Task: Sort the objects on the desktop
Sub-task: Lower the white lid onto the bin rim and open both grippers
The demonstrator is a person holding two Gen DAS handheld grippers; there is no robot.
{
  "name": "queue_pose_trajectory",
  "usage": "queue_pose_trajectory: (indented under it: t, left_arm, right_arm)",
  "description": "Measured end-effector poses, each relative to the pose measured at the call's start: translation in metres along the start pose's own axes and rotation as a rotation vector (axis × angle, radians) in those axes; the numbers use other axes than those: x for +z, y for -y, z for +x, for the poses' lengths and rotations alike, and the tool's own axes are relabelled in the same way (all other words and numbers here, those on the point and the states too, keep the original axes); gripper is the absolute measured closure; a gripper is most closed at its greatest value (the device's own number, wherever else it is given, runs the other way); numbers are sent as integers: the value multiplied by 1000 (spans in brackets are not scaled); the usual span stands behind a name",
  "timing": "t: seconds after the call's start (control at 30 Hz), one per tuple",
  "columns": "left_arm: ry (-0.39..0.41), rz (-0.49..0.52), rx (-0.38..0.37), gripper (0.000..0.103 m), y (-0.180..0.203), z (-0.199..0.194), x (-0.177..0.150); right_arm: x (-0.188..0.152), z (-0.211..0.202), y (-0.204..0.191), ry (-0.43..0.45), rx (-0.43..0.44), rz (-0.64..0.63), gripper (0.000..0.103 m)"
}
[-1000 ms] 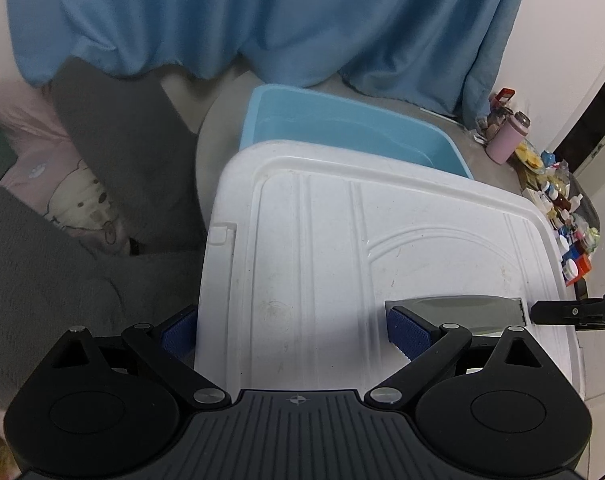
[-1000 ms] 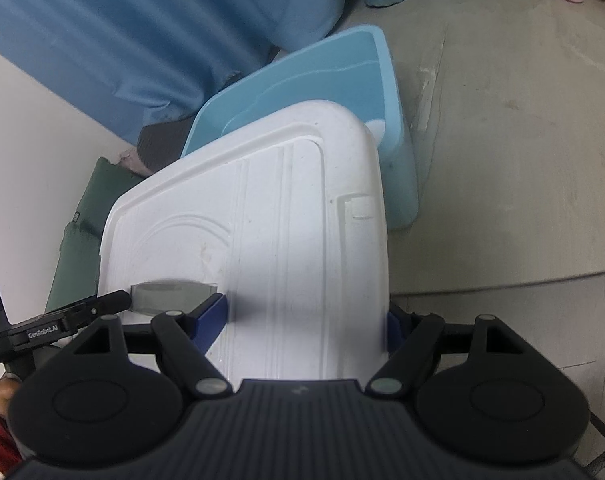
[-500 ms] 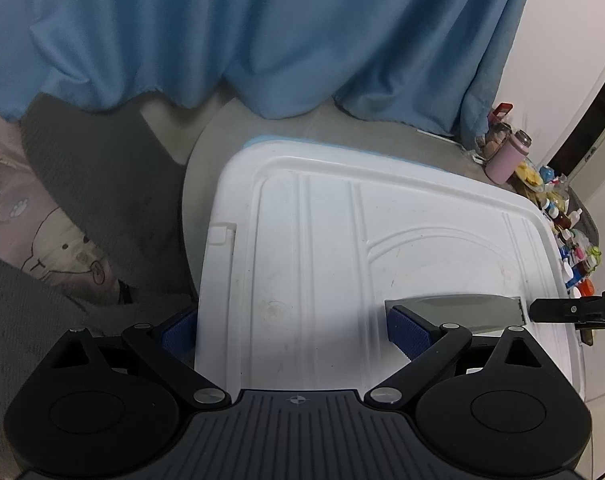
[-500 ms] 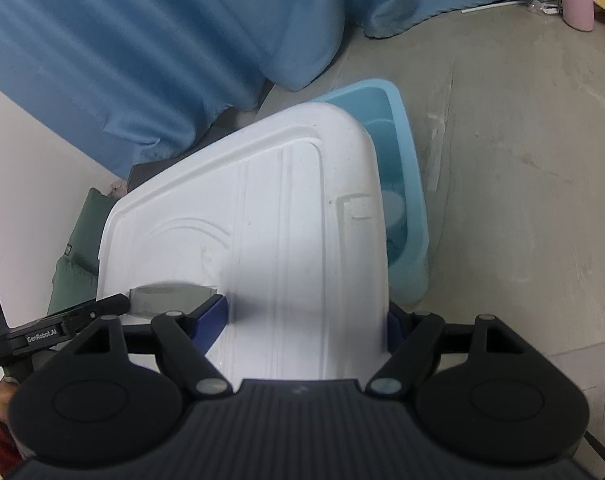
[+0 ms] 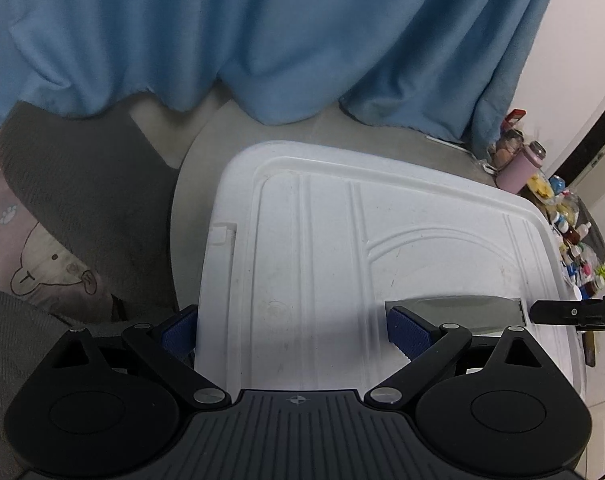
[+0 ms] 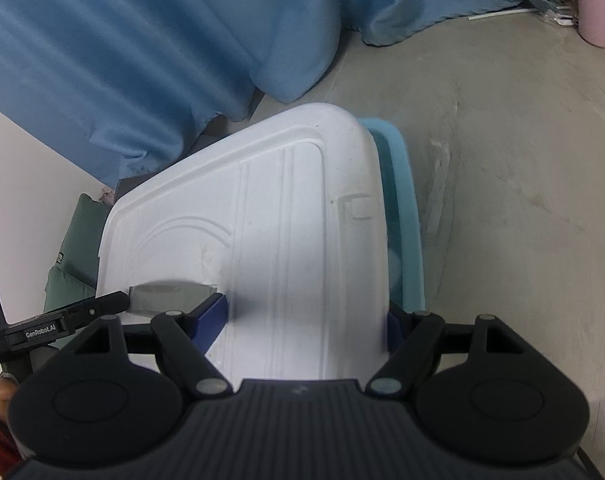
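Blue curtain [image 5: 262,40] hanging across twelve o'clock, its hem pooled on the grey counter [image 6: 522,160], pink blanket with a bear drawing [image 5: 42,268] at nine o'clock, grey cloth [image 5: 82,184] over it, green cushion [image 6: 72,256] low by the white wall [image 6: 30,152].

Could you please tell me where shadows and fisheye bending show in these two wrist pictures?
Left wrist view: a grey shadow crosses the white lid from the fingers up; the curtain bows. Right wrist view: a similar shadow falls mid-lid, and the grey floor curves.
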State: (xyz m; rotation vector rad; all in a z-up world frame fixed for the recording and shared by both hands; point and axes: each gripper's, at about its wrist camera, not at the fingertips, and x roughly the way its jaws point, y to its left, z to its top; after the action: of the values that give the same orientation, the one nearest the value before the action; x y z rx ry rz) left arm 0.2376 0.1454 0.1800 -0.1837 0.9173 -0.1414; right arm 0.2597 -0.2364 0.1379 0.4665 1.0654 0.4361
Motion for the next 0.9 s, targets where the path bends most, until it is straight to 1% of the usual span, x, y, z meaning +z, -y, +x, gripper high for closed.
queue_pose_trajectory:
  t: [0.2, 0.33, 0.7, 0.9]
  left_arm:
    - [4, -12, -4, 5, 2, 21, 23]
    - [-12, -23, -6, 5, 4, 35, 30]
    - [-22, -36, -4, 5, 0, 51, 41]
    - [-59, -73, -17, 4, -10, 62, 38]
  right_arm:
    - [25, 6, 4, -5, -9, -14, 25]
    - [32, 13, 7, -17, -16, -15, 25]
    - [46, 22, 9, -45, -21, -14, 25]
    - [52, 25, 3, -72, -93, -10, 23]
